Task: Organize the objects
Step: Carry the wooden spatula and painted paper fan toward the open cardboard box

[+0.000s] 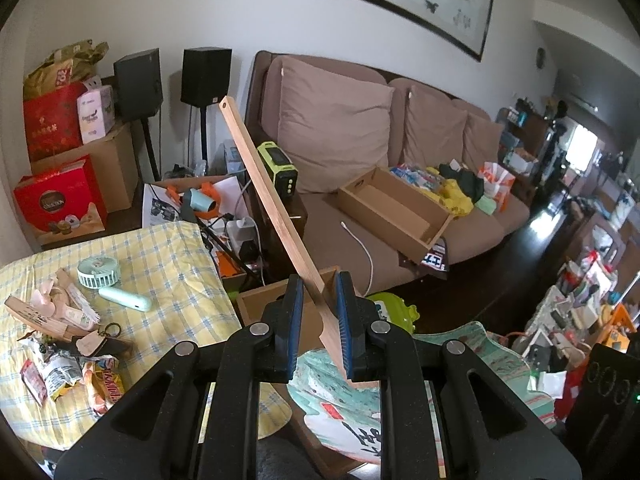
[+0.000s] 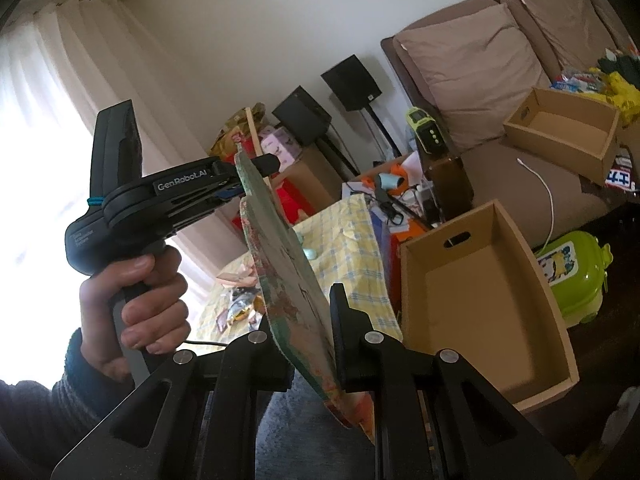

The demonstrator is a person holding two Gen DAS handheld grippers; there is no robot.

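A painted hand fan point(image 2: 280, 248) with a long bamboo handle point(image 1: 272, 200) is held in the air between both grippers. My left gripper point(image 1: 319, 282) is shut on the handle's wide lower end with its blue pads point(image 1: 344, 320); the handle slants up and to the left. The fan's teal and pink face point(image 1: 344, 400) lies just below that grip. My right gripper point(image 2: 304, 308) is shut on the lower edge of the fan face, and its left finger is hidden behind the fan. The right wrist view shows a hand point(image 2: 136, 300) holding the left gripper point(image 2: 256, 164).
An open cardboard box point(image 2: 480, 300) stands just right of the fan, with a green toy case point(image 2: 572, 276) beyond it. A second open box point(image 1: 392, 208) sits on the brown sofa point(image 1: 340, 220). The yellow checked table point(image 1: 168, 264) carries a mint handheld fan point(image 1: 100, 276) and snack packets point(image 1: 64, 376).
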